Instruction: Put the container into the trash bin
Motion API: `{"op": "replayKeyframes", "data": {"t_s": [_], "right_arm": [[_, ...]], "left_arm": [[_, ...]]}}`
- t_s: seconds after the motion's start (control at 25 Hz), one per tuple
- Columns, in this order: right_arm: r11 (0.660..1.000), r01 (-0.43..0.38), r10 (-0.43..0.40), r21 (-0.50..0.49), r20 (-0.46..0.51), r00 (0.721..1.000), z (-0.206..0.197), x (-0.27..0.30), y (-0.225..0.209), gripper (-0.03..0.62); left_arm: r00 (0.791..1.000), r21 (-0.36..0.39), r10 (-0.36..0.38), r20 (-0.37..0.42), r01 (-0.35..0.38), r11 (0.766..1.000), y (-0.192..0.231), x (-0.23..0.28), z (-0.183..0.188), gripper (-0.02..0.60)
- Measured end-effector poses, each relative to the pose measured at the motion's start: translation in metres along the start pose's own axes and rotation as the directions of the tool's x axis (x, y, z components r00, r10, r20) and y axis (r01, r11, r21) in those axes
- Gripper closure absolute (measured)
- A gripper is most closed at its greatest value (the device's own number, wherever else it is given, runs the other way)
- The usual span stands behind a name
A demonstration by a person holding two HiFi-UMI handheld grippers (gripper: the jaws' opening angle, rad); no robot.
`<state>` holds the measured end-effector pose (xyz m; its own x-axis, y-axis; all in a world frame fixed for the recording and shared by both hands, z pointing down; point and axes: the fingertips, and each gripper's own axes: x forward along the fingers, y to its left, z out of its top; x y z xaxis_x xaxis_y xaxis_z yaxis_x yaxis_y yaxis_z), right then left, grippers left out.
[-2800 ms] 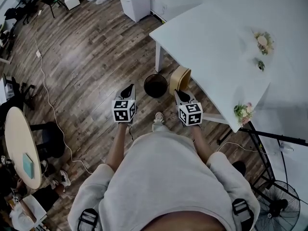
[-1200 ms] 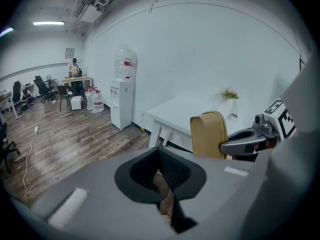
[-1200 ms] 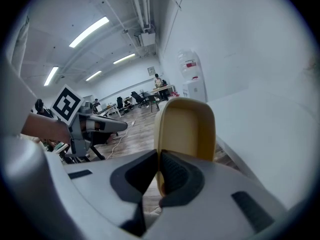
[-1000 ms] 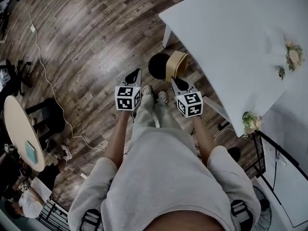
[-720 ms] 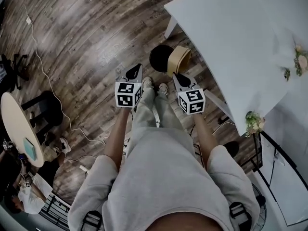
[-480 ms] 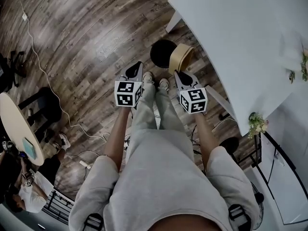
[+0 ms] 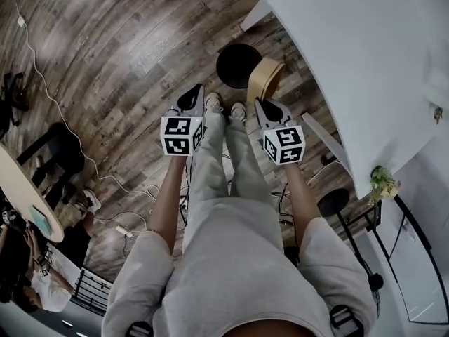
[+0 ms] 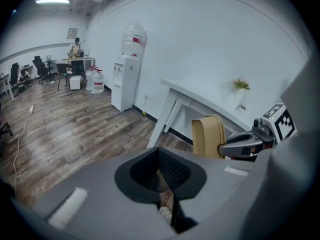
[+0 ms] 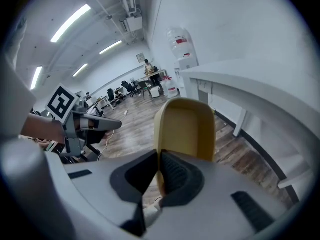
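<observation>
Head view: steep look down on the person's legs and the wood floor (image 7: pixel 105 62); both grippers are held out ahead of the knees, one on each side.
Right gripper (image 7: pixel 269 108): jaws pinched on one thin wall of the container (image 7: pixel 265 80); in the right gripper view that wall sits between the ribbed pads (image 9: pixel 172 171).
Container: tan, open-topped, rounded corners; tipped up on edge, hollow side facing the right gripper's camera.
Container position: carried at the jaw tips, just beside the trash bin (image 7: pixel 238 65) on the table's side; not inside the bin.
Trash bin: round, dark, upright on the floor, near a white table leg (image 7: pixel 256 14).
Left gripper (image 7: pixel 188 99): jaws pressed together at the tips, nothing between them; only floor shows through the slit below, per the left gripper view.
Gripper spacing: well apart, left gripper level with the right, the person's shoes (image 7: pixel 226 107) between them.
Table (image 7: pixel 351 55): white top, small flower sprig (image 7: pixel 382 182) near its edge.
Left gripper view, background: water dispenser (image 8: pixel 125 79) against the white wall; a person (image 8: pixel 76 46) at a far desk; office chairs (image 8: pixel 42 68) nearby.
</observation>
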<state>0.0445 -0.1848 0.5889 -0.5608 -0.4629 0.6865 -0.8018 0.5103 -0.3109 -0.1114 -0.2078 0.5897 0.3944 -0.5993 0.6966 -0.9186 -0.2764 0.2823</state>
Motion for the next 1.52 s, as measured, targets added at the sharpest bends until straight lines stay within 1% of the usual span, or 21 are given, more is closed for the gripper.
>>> {"op": "replayKeyframes", "data": {"t_s": [0.24,0.76,0.96,1.08,1.36,1.52], "right_arm": [[1.000,-0.012,0.012,0.012,-0.031,0.999,-0.027,0.020,-0.002,0.566],[0.999,-0.027,0.028,0.018,-0.061,0.998,-0.078,0.060,-0.016,0.566],[0.999,-0.025,0.026,0.023,-0.076,0.997,-0.101,0.079,-0.021,0.566],[0.999,-0.028,0.030,0.022,-0.085,0.996,-0.112,0.090,-0.023,0.566],[0.999,-0.030,0.031,0.011,-0.111,0.993,-0.141,0.125,-0.034,0.565],[1.000,-0.027,0.028,0.005,-0.130,0.991,-0.155,0.148,-0.041,0.565]], "left_arm": [[1.000,-0.020,-0.001,-0.021,0.000,1.000,0.009,0.018,-0.027,0.571],[0.998,-0.050,-0.015,-0.054,0.012,0.999,0.021,0.064,-0.090,0.571],[0.998,-0.074,-0.016,-0.059,0.012,0.997,0.028,0.078,-0.114,0.571],[0.998,-0.090,-0.012,-0.057,0.007,0.996,0.034,0.086,-0.124,0.571],[0.999,-0.099,-0.006,-0.052,0.001,0.995,0.052,0.109,-0.143,0.571],[0.998,-0.109,-0.011,-0.063,0.004,0.994,0.061,0.118,-0.156,0.571]]}}
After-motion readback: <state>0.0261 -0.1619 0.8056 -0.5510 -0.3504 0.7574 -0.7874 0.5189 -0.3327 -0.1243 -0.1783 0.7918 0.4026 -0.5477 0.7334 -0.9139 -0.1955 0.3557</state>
